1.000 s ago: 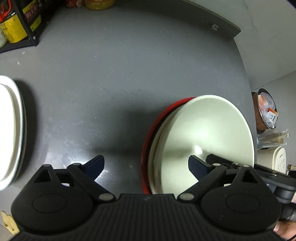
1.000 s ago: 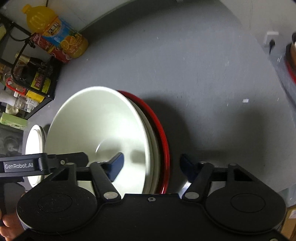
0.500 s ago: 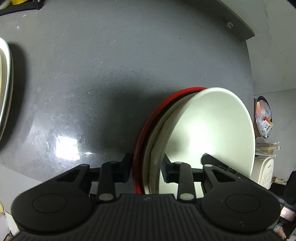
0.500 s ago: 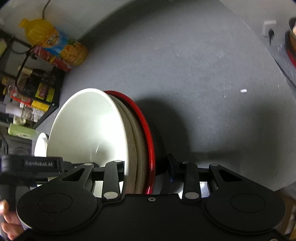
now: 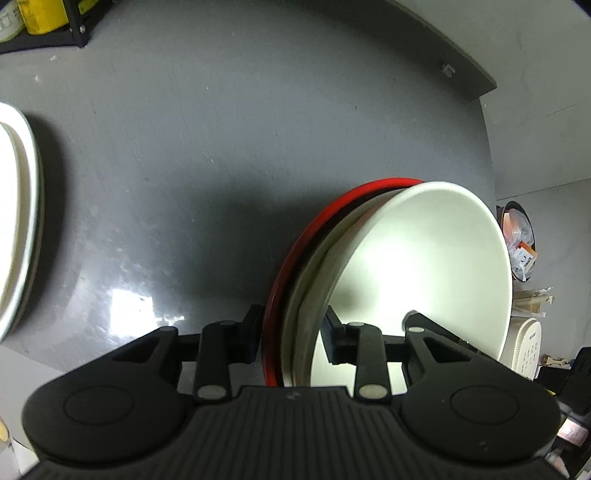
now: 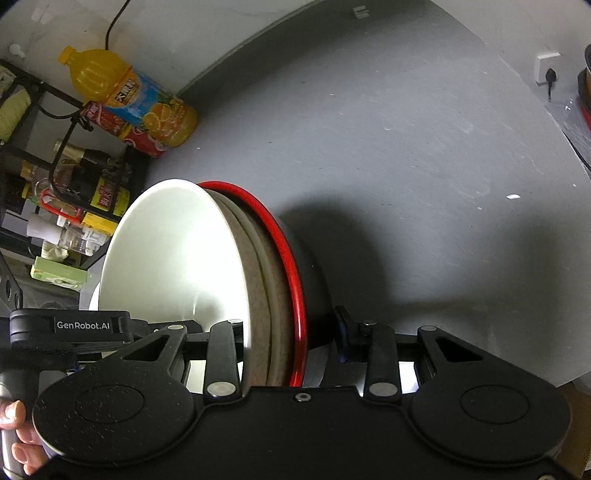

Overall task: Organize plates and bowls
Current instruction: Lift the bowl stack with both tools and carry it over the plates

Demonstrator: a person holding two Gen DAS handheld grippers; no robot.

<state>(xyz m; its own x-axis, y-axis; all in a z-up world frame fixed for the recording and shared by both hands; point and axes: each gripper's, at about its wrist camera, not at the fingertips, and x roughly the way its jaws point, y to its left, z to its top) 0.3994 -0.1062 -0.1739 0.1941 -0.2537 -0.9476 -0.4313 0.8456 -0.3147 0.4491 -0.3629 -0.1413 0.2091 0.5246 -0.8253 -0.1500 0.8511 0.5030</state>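
Both tools clamp one nested stack from opposite sides: my left tool [image 5: 290, 338] and right tool [image 6: 290, 338] each pinch the white bowl [image 5: 424, 266] and red-rimmed bowl [image 5: 314, 236], held above the grey bench [image 5: 221, 147]. White plates [image 5: 18, 229] lie far left.

At the upper left of my right view an orange juice bottle [image 6: 129, 98] lies tilted beside a red can [image 6: 122, 129], just above a black wire rack [image 6: 55, 177] crowded with bottles and packets. A green box [image 6: 59, 272] sits at the left edge below it. A wall socket [image 6: 547, 68] shows at upper right. In my left view, the grey countertop [image 5: 240, 140] fills the middle, yellow tins [image 5: 44, 16] stand upper left, and a white appliance [image 5: 526, 349] sits lower right.
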